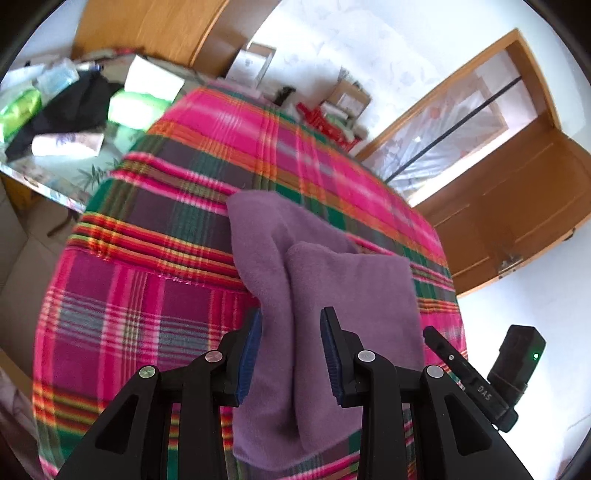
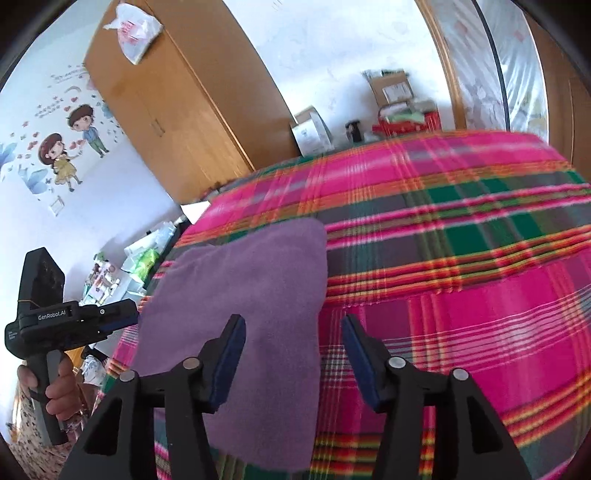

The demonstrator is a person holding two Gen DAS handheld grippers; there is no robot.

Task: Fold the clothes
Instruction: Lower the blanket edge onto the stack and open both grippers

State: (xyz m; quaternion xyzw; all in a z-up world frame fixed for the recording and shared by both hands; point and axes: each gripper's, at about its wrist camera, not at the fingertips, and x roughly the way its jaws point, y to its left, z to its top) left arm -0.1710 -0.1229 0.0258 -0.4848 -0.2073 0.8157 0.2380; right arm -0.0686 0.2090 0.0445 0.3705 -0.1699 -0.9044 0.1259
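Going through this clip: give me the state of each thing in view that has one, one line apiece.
Purple garment: partly folded, one layer lying over another, flat on the bed.
Plaid blanket: spread over the bed, under the garment.
Left tool: open, above the garment, gripping nothing.
Right tool: open, above the garment's edge, gripping nothing.
Wooden door: standing open.
Wardrobe: doors closed.

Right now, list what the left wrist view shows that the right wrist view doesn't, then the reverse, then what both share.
Left wrist only: an open wooden door, black clothing on a cluttered side table, and the cloth's second folded layer.
Right wrist only: cartoon wall stickers, a plastic bag atop the wardrobe, and a hand holding the left gripper.
Both: the purple cloth on the plaid blanket, each view's jaws open.
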